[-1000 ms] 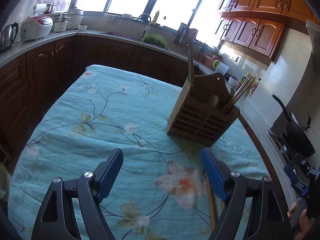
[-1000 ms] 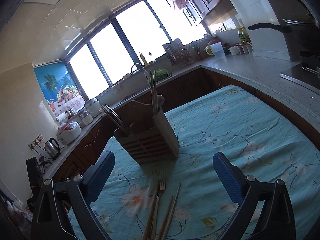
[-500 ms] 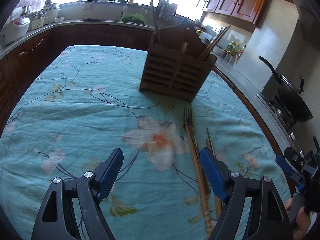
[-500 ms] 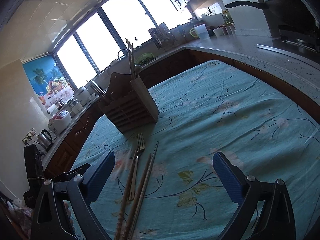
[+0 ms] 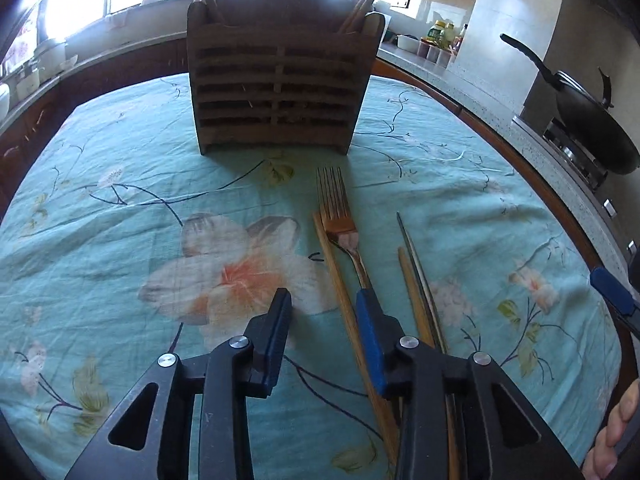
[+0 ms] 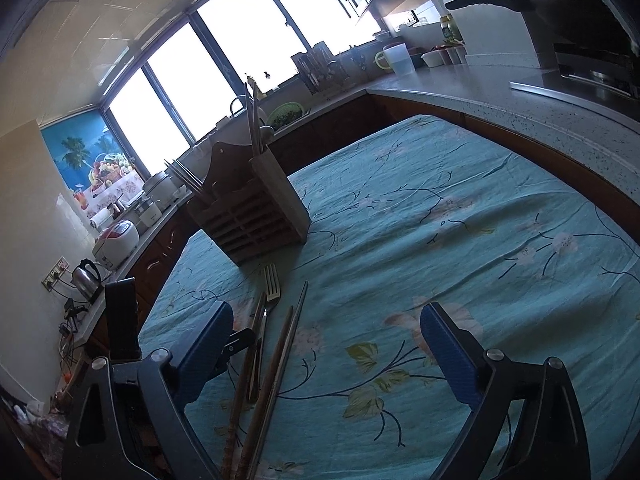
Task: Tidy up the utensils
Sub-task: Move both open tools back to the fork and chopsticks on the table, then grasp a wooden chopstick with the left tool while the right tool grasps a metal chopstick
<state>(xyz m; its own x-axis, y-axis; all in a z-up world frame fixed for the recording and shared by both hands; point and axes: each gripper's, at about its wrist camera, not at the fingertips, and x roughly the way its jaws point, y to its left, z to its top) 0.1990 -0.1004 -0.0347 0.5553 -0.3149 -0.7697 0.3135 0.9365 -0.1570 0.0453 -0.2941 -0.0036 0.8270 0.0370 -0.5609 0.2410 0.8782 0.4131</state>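
Note:
A wooden slatted utensil holder (image 5: 276, 84) stands at the far side of the table with chopsticks in its corners; it also shows in the right wrist view (image 6: 256, 212). A fork (image 5: 340, 224) and several chopsticks (image 5: 416, 276) lie on the floral cloth in front of it. My left gripper (image 5: 324, 312) is low over the cloth, half closed and empty; one wooden chopstick (image 5: 340, 276) runs between its fingers, untouched. My right gripper (image 6: 324, 344) is open and empty, with the fork (image 6: 272, 284) and chopsticks (image 6: 280, 344) by its left finger.
The table carries a teal floral cloth (image 5: 120, 220). A stone counter (image 6: 520, 92) wraps around it, with a black wok (image 5: 588, 124) on the stove at the right. A rice cooker (image 6: 116, 236) and kettle (image 6: 88, 278) stand on the left counter.
My left gripper has moved forward and down toward the fork and chopsticks, and its jaws have narrowed. My right gripper has tilted a little lower, still open.

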